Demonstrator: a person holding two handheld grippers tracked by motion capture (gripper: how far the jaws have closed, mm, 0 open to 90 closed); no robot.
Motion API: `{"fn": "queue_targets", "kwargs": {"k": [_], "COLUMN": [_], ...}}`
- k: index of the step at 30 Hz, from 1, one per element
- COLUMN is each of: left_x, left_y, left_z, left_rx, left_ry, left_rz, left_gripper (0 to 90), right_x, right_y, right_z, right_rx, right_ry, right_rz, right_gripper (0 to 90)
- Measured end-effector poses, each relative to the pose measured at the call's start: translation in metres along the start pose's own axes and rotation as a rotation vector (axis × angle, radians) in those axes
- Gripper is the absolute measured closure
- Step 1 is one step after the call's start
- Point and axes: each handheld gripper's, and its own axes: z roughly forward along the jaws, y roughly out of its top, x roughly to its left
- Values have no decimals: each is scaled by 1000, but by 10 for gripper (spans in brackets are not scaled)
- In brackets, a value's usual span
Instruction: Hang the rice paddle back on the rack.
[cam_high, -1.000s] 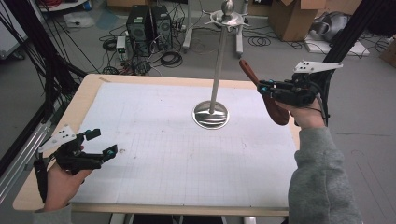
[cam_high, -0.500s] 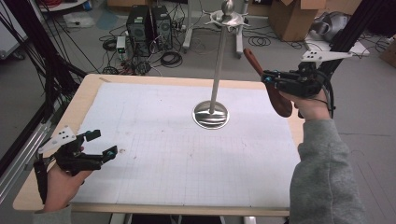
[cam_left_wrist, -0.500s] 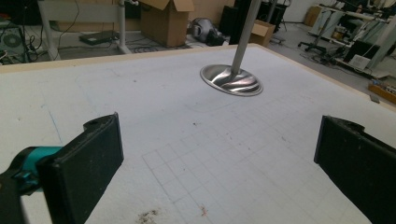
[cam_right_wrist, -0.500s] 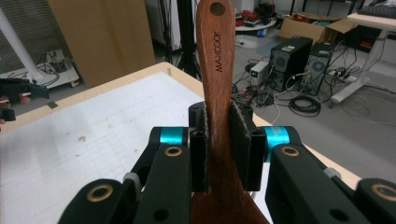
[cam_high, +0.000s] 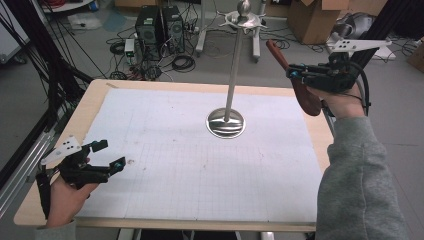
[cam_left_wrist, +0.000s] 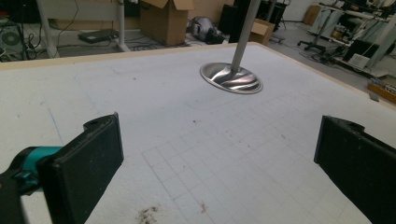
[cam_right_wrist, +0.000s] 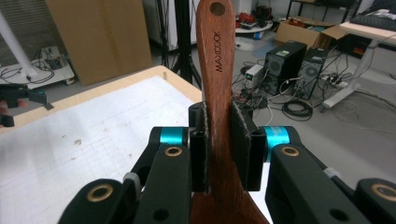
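Right tool (cam_high: 295, 75) risen | clamps smooth wooden spatula (cam_high: 292, 77) | left tool (cam_high: 110, 156) agape

We see our left gripper (cam_left_wrist: 219, 163) with jaws spread wide, white gridded mat (cam_left_wrist: 196, 140) beneath, shiny stand base (cam_left_wrist: 231, 78) ahead, pole (cam_left_wrist: 243, 28) rising, brown specks (cam_left_wrist: 148, 213) below.

A table (cam_high: 95, 100) carries a gridded mat (cam_high: 165, 150) across most of its top. On the mat, right of centre toward the far edge, stands a metal stand (cam_high: 226, 121) — its pole rising from a round base. The left gripper (cam_high: 107, 155) sits at the near left corner, over the mat's edge. The right gripper (cam_high: 290, 72) is held above the table's far right edge, right of the stand, with a wooden spatula (cam_high: 300, 90) between its jaws. Behind the table, on the floor, lie computer towers (cam_high: 160, 25), cables and cardboard boxes (cam_high: 312, 17).
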Motion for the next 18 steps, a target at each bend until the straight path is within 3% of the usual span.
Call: {"fn": "queue_targets", "kwargs": {"k": [3,18], "left_x": [-3,-2], "left_y": [2,0], "left_z": [1,-4], "left_rx": [-2,-2], "left_ry": [-19,-4], "left_rz": [14,8], "left_gripper": [18,18], "right_x": [-1,-5], "right_y": [3,17], "right_z": [-2,-5], "right_rx": [-9,-66], "right_ry": [-3,-11], "right_rz": [9,11], "right_gripper": [782,781]}}
